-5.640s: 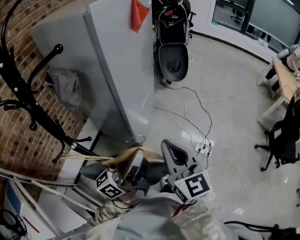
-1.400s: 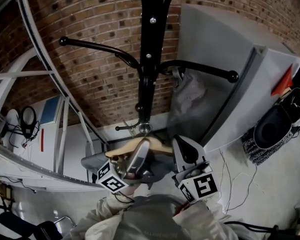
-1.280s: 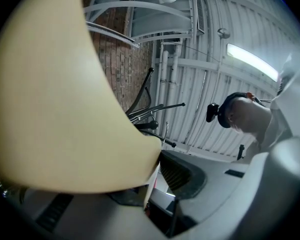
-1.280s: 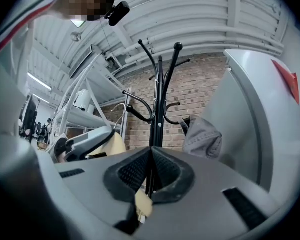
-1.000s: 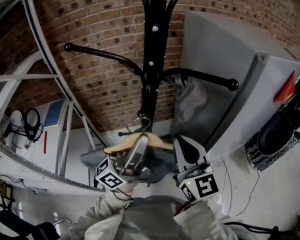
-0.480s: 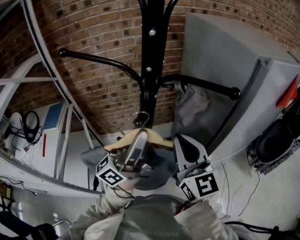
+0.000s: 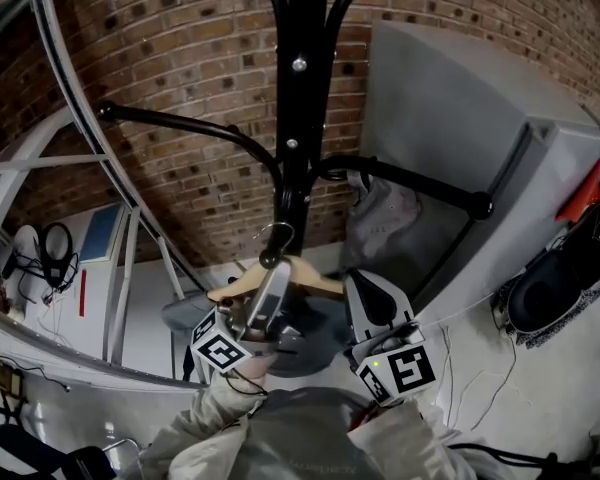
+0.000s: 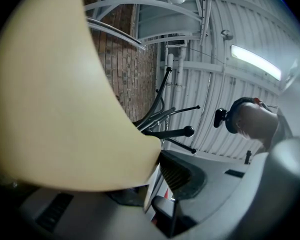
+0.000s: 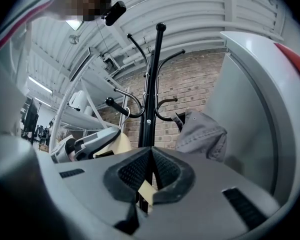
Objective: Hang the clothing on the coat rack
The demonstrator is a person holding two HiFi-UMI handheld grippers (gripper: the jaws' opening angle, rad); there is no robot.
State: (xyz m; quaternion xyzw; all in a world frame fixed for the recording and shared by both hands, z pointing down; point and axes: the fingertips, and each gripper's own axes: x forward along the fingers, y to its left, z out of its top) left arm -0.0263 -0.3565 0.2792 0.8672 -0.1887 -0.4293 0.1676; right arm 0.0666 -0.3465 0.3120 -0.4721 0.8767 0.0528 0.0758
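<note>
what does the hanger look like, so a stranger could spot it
Find the black coat rack against the brick wall. In front of its pole, the left gripper grips a pale wooden hanger with a metal hook. It is the only wood-coloured thing there; the grey garment beside it hangs from the rack's arm.

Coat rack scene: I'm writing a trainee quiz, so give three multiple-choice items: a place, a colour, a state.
1. Where is the light grey garment?
A) on the floor
B) on a rack arm
C) on the white frame
2. The coat rack is:
A) white
B) wooden
C) black
3. The left gripper is:
A) shut on the wooden hanger
B) open and empty
C) out of view
Answers:
B: it drapes from that arm.
C: its pole and arms are black.
A: the hanger fills its jaws.
</note>
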